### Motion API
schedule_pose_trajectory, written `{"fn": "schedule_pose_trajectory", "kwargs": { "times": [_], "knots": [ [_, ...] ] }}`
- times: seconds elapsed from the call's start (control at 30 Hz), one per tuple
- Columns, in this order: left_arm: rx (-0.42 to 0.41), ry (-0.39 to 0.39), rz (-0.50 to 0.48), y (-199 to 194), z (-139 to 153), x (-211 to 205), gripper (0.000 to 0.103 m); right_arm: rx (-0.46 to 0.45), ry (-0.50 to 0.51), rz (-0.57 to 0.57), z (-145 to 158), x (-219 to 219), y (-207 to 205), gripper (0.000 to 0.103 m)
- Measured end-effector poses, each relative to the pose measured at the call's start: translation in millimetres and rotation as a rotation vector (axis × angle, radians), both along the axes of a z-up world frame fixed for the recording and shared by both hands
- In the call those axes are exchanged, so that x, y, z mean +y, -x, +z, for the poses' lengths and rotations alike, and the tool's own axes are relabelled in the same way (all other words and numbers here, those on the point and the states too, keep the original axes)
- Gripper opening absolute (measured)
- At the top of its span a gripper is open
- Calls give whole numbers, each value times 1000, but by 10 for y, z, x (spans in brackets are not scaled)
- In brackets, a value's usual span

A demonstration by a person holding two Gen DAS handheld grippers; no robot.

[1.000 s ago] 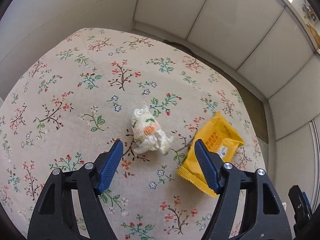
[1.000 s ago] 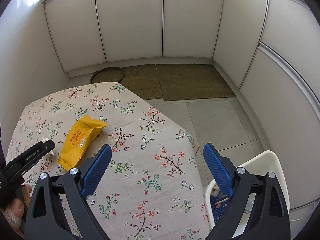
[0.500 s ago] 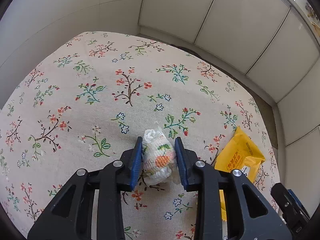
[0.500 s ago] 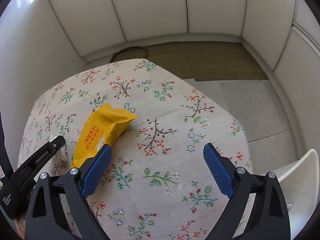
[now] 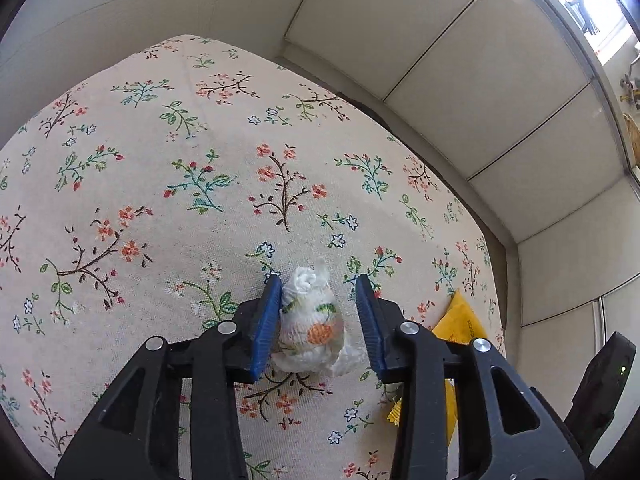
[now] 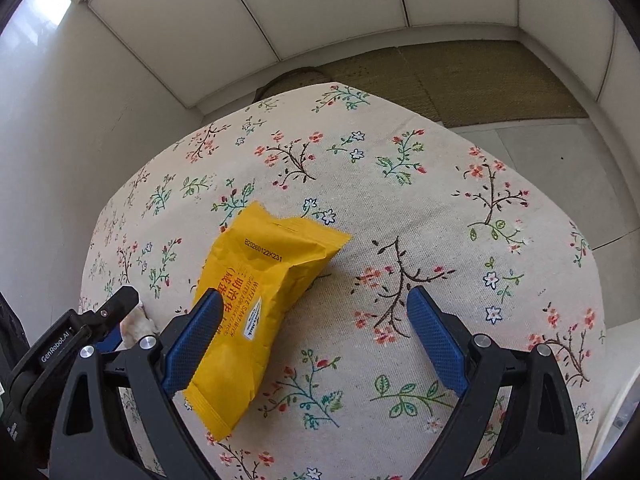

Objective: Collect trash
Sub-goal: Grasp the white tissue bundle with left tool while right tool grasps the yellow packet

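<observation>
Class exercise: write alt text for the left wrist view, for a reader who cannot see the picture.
The left gripper straddles a crumpled printed tissue wad on a floral tablecloth; its left blue pad touches the wad, the right pad stands clear. A yellow snack wrapper lies to the right, partly hidden behind the gripper, with white wall panels beyond.
</observation>
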State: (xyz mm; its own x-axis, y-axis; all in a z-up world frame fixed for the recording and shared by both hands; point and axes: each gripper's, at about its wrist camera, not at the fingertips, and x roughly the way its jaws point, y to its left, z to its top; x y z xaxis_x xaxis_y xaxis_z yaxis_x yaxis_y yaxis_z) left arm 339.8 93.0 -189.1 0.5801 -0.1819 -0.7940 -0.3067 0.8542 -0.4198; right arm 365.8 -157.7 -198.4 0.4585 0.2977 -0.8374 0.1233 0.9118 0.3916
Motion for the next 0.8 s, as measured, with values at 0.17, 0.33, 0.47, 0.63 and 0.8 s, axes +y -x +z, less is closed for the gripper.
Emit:
{"fn": "schedule_pose_trajectory", "kwargs": {
  "times": [0.17,0.33,0.47,0.63,0.8],
  "knots": [
    [53,-151,10,-38,1,-180,67,-11,18,-12,-14,30,-9,90],
    [49,-304,-7,-16,-18,-299,29,-16,50,-20,-8,61,-2,90],
    [24,-274,6,46,64,-206,28,-13,63,-11,-5,85,-13,90],
    [-33,-205,90,114,269,31,28,-33,109,23,-6,246,-21,90],
    [-69,-196,134,131,367,129,28,-75,130,93,11,395,-4,28]
  ]
}}
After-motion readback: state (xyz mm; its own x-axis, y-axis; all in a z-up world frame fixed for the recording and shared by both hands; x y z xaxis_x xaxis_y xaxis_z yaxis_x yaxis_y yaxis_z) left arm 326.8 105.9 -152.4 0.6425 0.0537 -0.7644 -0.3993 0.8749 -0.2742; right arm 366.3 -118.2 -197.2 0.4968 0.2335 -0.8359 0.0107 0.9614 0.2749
